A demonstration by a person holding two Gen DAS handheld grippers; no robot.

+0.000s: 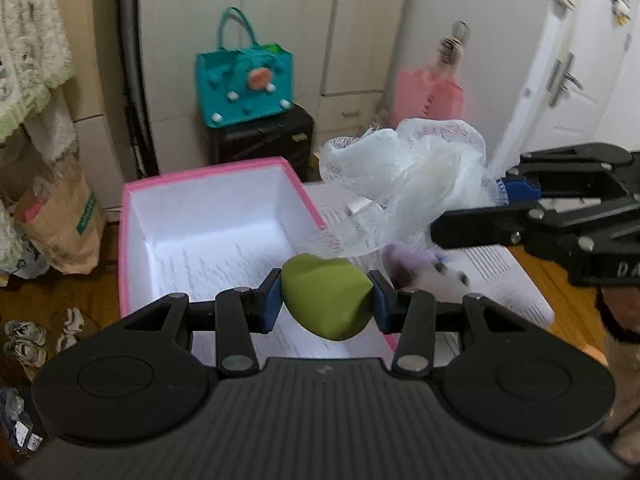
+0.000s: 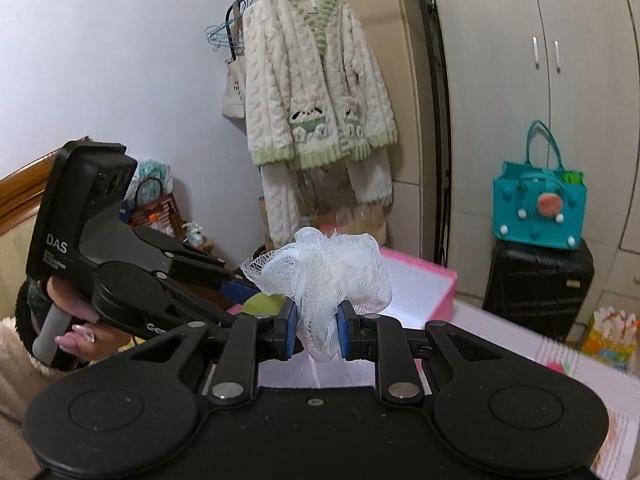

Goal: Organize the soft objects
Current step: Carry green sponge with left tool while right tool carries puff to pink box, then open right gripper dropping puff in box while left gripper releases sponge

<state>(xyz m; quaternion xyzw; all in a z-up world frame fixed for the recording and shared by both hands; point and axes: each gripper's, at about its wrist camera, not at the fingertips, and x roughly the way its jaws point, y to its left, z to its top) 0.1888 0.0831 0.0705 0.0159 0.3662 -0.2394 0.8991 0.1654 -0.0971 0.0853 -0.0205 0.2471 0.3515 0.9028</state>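
Note:
My left gripper (image 1: 325, 302) is shut on a green soft sponge (image 1: 326, 300), held over the near edge of a pink-rimmed white box (image 1: 132, 216). The box interior looks bare apart from printed paper under it. My right gripper (image 2: 318, 330) is shut on a white mesh bath puff (image 2: 326, 276); its blue pads pinch the puff's lower part. In the left wrist view the right gripper (image 1: 500, 196) comes in from the right, carrying the puff (image 1: 408, 176) above the box's right wall. In the right wrist view the left gripper (image 2: 248, 292) sits lower left, with a hand on its handle.
Printed sheets (image 1: 504, 272) cover the table right of the box, with a small blurred purple and white object (image 1: 424, 268) on them. Behind stand a black suitcase (image 1: 260, 140) with a teal bag (image 1: 244, 84), a pink bag (image 1: 428, 92), cupboards and hanging fluffy clothes (image 2: 316, 80).

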